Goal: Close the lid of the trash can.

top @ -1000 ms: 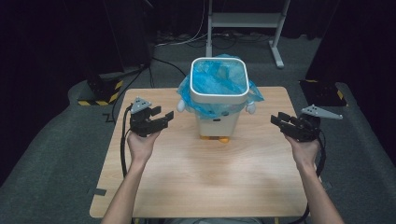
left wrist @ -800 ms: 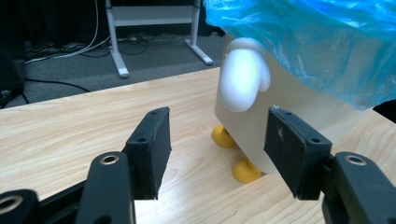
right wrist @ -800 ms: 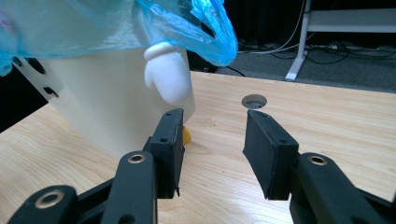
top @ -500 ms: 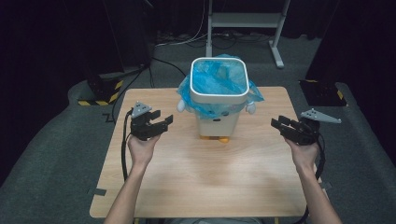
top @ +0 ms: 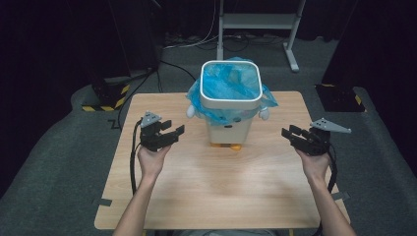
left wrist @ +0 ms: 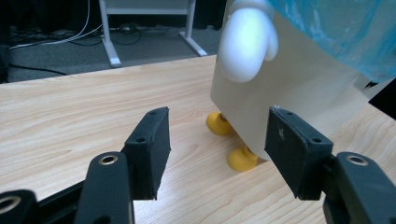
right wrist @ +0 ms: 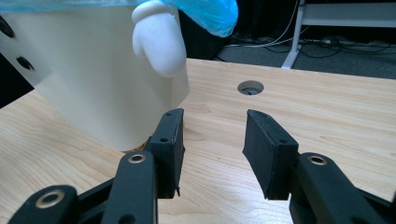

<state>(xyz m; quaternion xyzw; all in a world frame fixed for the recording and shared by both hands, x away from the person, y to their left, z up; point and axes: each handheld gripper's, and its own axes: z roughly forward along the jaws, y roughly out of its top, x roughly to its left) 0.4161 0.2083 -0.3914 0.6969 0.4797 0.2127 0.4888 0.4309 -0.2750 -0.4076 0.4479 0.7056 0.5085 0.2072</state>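
Wood table [top: 206,191] w/ bin [top: 230,105] centre; left gripper [top: 169,133] & right gripper [top: 292,133] both agape, empty.

Grey carpet floor [top: 59,162], dark surroundings, white metal stand [top: 255,22] behind wooden table [top: 216,191].

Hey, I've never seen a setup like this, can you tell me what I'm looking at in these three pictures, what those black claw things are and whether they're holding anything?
There is no robot here. A person sits at a wooden table and holds a hand-operated clamp in each hand: the left gripper and the right gripper.

The high view comes from a camera above the person, looking forward and down. The other two pictures come from small cameras riding on the grippers, each looking out along its own two black jaws.

On the table stands a cream waste bin shaped like a cartoon figure, with small white arms and yellow feet, lined with a blue plastic bag.

Both grippers are open and hold nothing. They sit either side of the bin, apart from it.
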